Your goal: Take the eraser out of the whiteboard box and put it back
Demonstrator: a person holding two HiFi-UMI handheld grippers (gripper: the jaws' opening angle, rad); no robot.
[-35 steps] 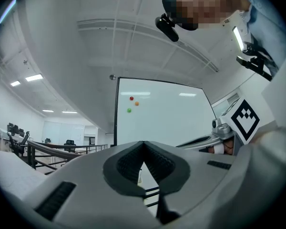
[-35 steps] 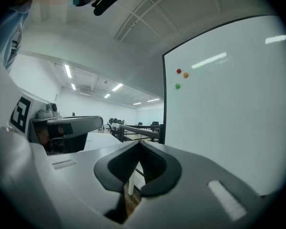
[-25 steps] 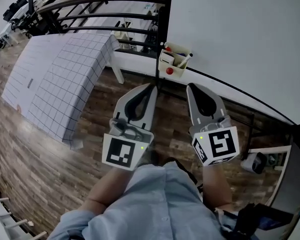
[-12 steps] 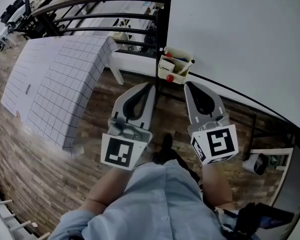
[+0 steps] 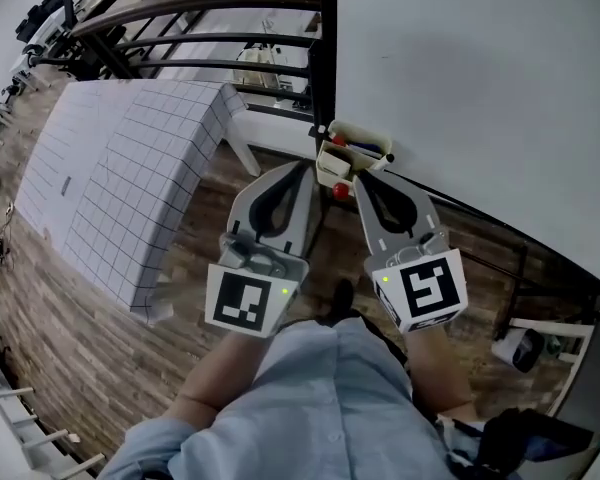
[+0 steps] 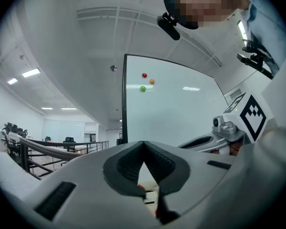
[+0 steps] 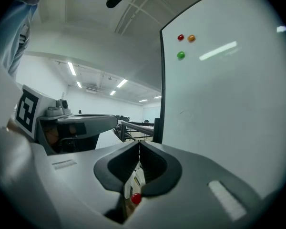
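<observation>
A cream whiteboard box hangs at the whiteboard's lower left corner, with markers in it and a red round magnet on its front. I cannot make out the eraser in it. My left gripper is shut and empty, its tip just left of the box. My right gripper is also shut and empty, its tip just below the box. Through the left gripper's jaws a sliver of the box shows. The right gripper frames the box and the red magnet.
The whiteboard fills the upper right, with a black frame post at its left edge. A table with a gridded cloth stands to the left, a dark railing behind it. Three coloured magnets sit high on the board.
Both grippers have moved forward toward the whiteboard box, side by side, and their tips now sit right by it. Both stay shut.
</observation>
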